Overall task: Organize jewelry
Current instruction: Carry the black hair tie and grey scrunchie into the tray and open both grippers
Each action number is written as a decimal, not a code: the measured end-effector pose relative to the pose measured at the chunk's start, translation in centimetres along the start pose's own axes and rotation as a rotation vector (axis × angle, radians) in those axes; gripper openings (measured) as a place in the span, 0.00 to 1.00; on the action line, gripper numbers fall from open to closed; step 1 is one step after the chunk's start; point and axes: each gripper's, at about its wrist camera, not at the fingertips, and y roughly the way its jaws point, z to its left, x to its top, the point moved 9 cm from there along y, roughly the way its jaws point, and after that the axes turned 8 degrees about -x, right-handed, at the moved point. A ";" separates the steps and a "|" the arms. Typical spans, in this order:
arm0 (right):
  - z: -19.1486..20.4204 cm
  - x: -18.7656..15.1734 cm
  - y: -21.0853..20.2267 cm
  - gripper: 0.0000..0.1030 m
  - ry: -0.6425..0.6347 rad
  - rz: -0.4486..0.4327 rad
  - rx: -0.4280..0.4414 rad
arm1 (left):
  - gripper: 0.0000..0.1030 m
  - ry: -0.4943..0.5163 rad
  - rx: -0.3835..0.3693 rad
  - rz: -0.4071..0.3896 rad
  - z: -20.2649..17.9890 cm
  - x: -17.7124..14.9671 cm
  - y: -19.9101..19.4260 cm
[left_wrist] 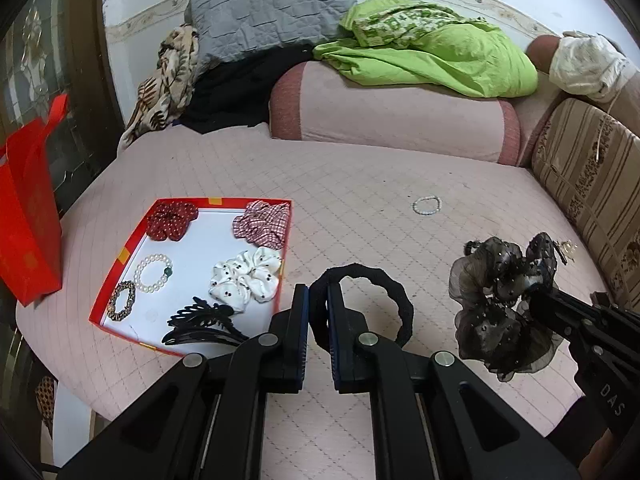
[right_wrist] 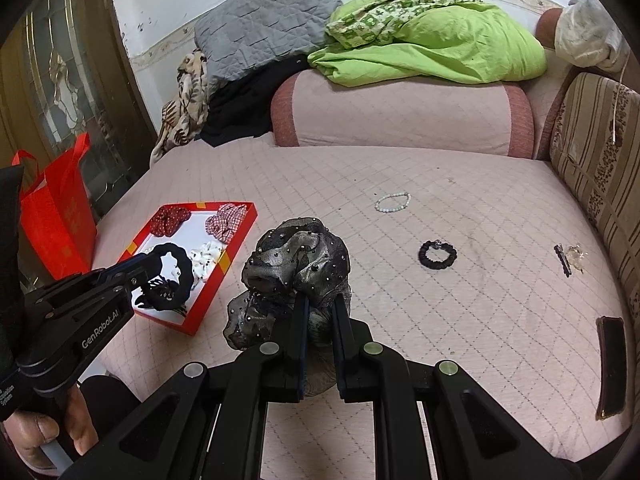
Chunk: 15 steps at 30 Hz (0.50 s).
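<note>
In the red tray [left_wrist: 120, 258]: three scrunchies [left_wrist: 246, 274]; two bracelets [left_wrist: 153, 273].

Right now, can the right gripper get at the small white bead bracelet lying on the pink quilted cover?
Probably not yet. The right gripper is shut on the sheer grey-black scrunchie, so its jaws are occupied, though nothing lies between it and the white bead bracelet.

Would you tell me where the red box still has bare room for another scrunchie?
The white floor of the red box is bare in the middle, between the red scrunchie, plaid scrunchie and pearl bracelet. The near end is crowded by the white scrunchie and black claw clip.
</note>
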 end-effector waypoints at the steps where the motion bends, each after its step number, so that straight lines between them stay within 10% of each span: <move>1: 0.2 0.0 0.1 0.12 -0.004 0.003 0.000 | 0.09 -0.006 0.000 0.001 0.3 0.0 0.1; 15: 5.6 0.6 2.3 0.12 -0.110 0.041 0.022 | 0.09 -0.122 0.028 0.017 7.4 -0.1 1.6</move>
